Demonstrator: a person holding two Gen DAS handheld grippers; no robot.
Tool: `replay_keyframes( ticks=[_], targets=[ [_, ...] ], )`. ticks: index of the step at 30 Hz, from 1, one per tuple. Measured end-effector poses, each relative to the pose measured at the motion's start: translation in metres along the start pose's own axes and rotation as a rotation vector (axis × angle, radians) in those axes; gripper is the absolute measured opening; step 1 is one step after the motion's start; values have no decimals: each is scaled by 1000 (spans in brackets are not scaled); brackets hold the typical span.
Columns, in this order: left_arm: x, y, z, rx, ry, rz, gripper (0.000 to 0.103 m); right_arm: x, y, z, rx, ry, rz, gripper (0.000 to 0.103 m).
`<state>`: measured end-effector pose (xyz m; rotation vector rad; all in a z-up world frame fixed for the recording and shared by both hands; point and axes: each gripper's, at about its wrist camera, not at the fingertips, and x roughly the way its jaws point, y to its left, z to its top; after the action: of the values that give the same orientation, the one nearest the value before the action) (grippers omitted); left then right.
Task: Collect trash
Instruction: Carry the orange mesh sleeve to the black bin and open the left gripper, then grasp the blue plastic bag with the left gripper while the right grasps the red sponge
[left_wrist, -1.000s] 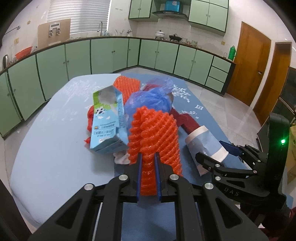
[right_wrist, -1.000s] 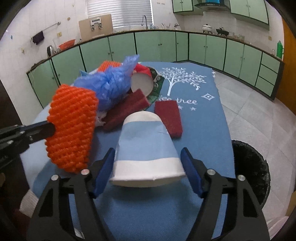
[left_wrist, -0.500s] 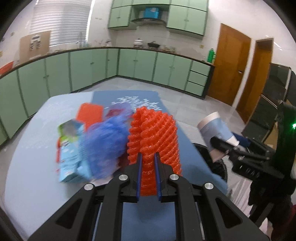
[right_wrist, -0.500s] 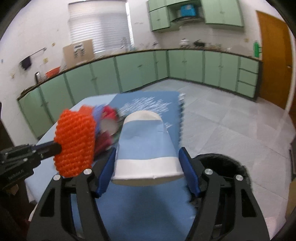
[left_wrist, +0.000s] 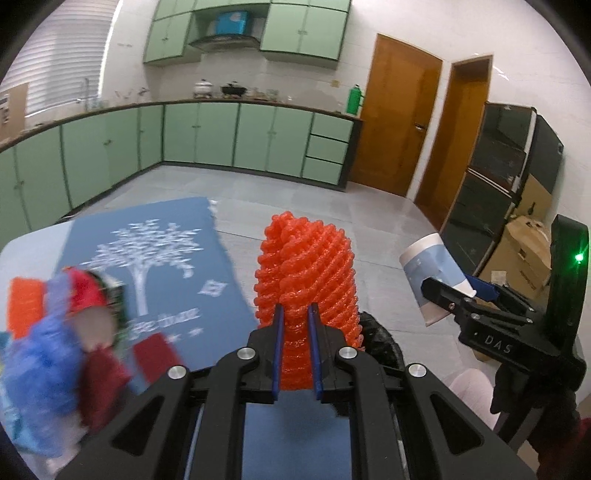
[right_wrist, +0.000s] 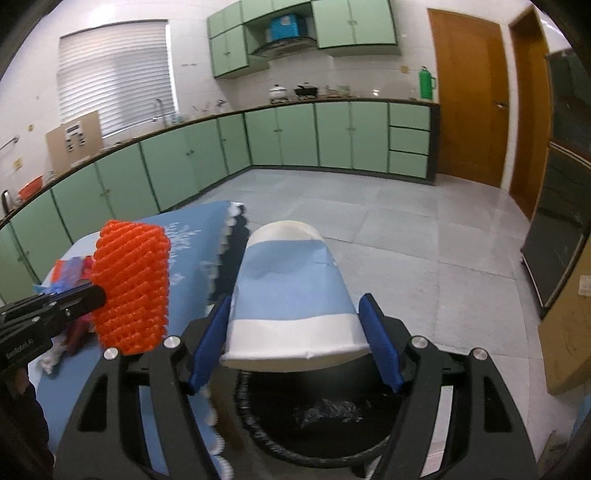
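Observation:
My left gripper (left_wrist: 294, 350) is shut on an orange foam net sleeve (left_wrist: 306, 280), which stands up from its blue pads; the same sleeve (right_wrist: 131, 288) shows at the left of the right wrist view. My right gripper (right_wrist: 295, 343) is shut on a blue-and-white paper cup (right_wrist: 291, 295), held sideways above the black trash bin (right_wrist: 314, 435) on the floor. In the left wrist view the cup (left_wrist: 430, 273) hangs at the right, and the bin's rim (left_wrist: 380, 339) peeks out behind the sleeve.
More trash lies blurred on the blue tablecloth (left_wrist: 166, 258) at the left: a blue plastic bag (left_wrist: 40, 365), red pieces (left_wrist: 103, 384) and another orange net (left_wrist: 24, 306). Green cabinets (right_wrist: 295, 136) line the far wall. Cardboard boxes (left_wrist: 524, 254) and a dark cabinet stand at the right.
Both grippers have swung right, off the trash pile on the table, carrying the orange sleeve and the cup. The bin now lies right under the cup.

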<state>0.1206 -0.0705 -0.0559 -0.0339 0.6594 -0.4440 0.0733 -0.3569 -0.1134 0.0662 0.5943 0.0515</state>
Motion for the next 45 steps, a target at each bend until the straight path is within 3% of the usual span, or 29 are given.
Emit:
replay_keyframes(
  ticks=[6, 10, 12, 13, 14, 21, 27, 37, 45],
  targets=[
    [45, -20, 4, 14, 49, -43, 13, 26, -33, -8, 35, 27, -56, 75],
    [72, -27, 7, 26, 94, -61, 20, 45, -45, -5, 35, 45, -92, 79],
    [78, -25, 8, 16, 107, -68, 28, 48, -51, -7, 48, 46, -108, 81],
    [80, -25, 8, 10, 110, -71, 40, 47, -52, -7, 56, 44, -116, 84],
    [79, -23, 8, 4, 107, -71, 43, 47, -54, -7, 64, 41, -125, 85],
    [44, -4, 10, 3, 42, 1, 57, 34, -49, -1, 95, 16, -123, 91],
    [-16, 23, 3, 33, -64, 156, 61, 17, 0, 11, 61, -28, -38, 92],
    [-90, 91, -21, -38, -140, 392, 62, 15, 101, 18, -36, -45, 138, 92],
    [-84, 128, -45, -88, -79, 422, 63, 26, 153, 5, -80, -17, 224, 92]
  ],
)
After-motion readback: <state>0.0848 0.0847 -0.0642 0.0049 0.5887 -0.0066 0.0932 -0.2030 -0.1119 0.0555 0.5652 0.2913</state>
